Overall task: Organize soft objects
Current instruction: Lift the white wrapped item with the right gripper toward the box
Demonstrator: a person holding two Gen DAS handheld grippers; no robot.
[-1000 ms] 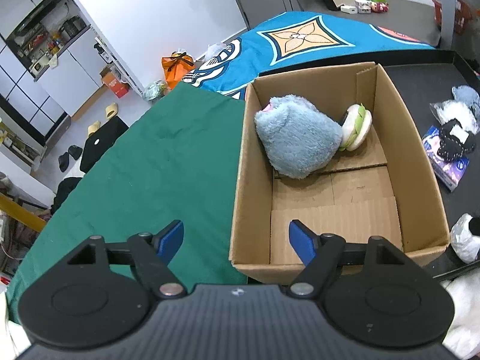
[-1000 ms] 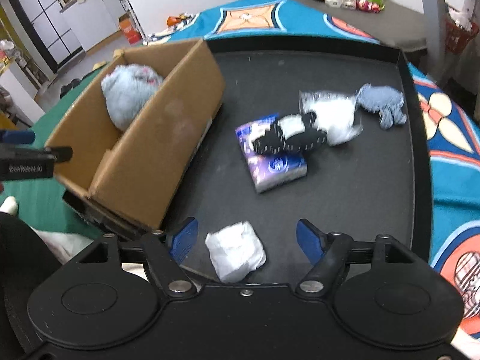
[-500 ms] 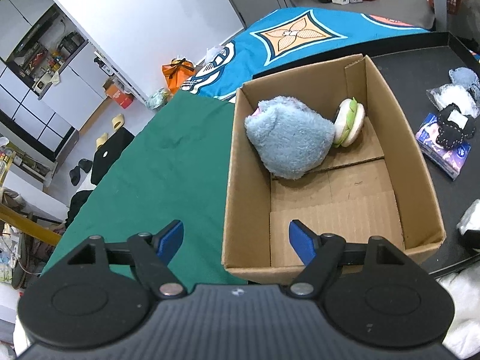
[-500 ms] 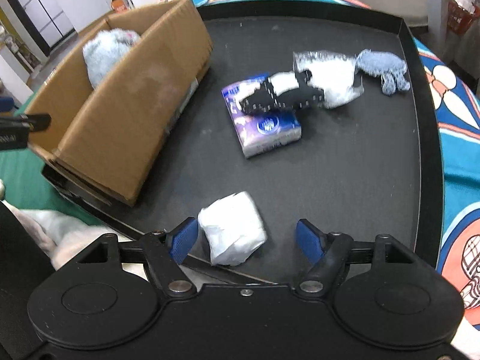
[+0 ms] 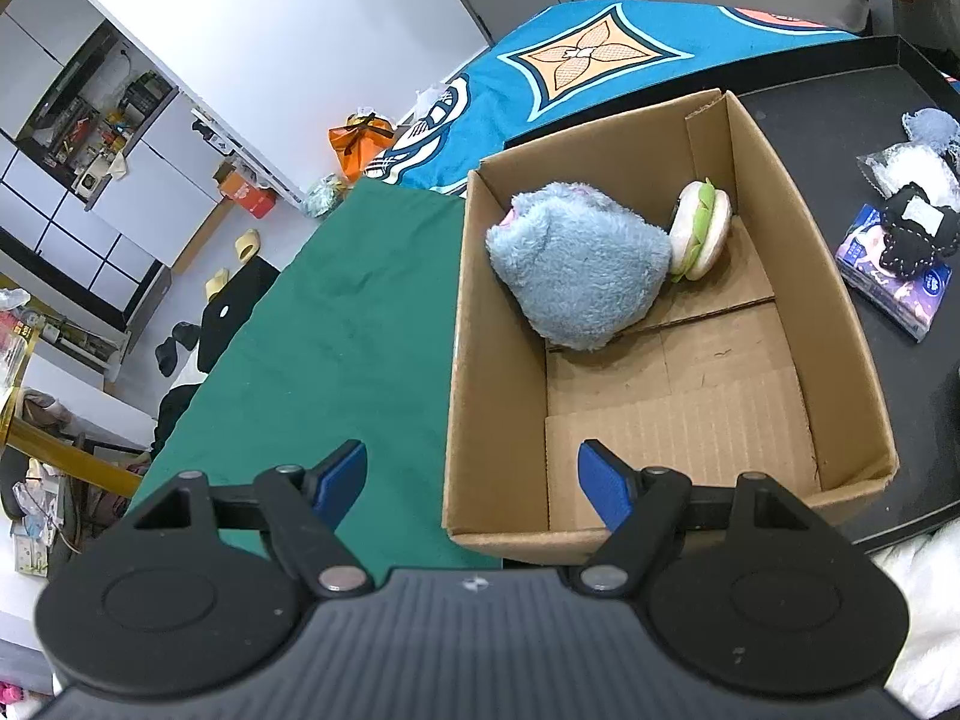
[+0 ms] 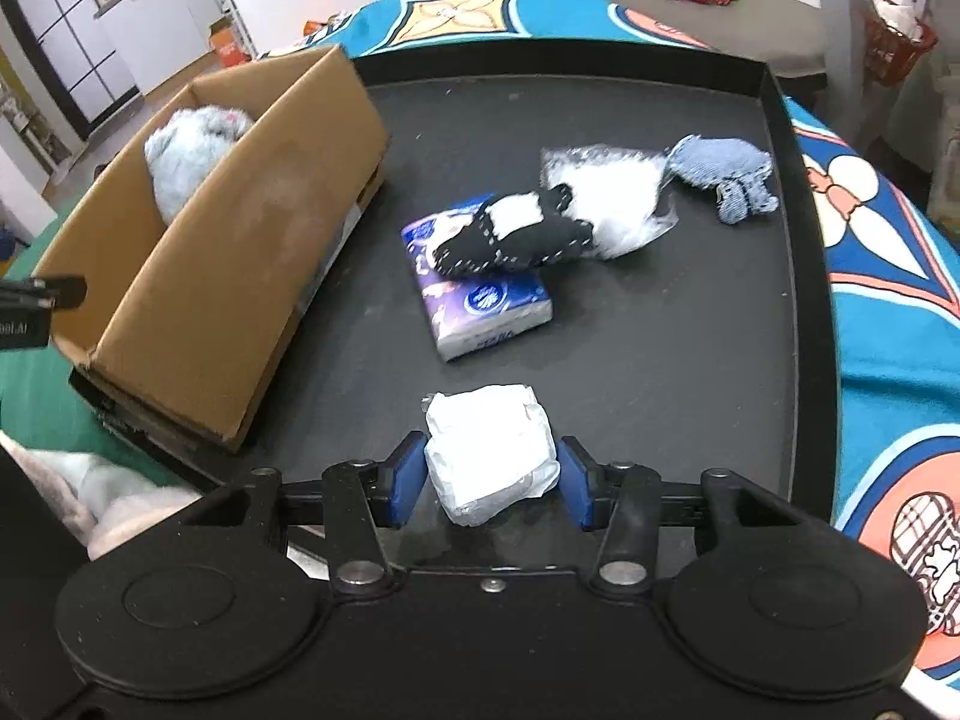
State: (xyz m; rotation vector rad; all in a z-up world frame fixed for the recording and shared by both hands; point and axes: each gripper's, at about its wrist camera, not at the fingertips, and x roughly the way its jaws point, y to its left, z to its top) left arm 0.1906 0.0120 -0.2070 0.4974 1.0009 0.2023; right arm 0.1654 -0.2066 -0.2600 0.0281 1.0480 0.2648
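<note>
white soft pack (image 6: 489,450) clamped by right gripper (image 6: 489,483) at tray edge (image 6: 807,300)

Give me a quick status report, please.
Right hand-held gripper closed on white packet. Left hand-held gripper open, empty, over cardboard box. Path to box clear.

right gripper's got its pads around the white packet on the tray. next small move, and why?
Probably lift it straight up a little. The right gripper has both pads against the sides of the white packet, which seems to rest on the black tray. The cardboard box to its left has high walls, so the packet likely needs height first. The left gripper hangs open, holding nothing.
</note>
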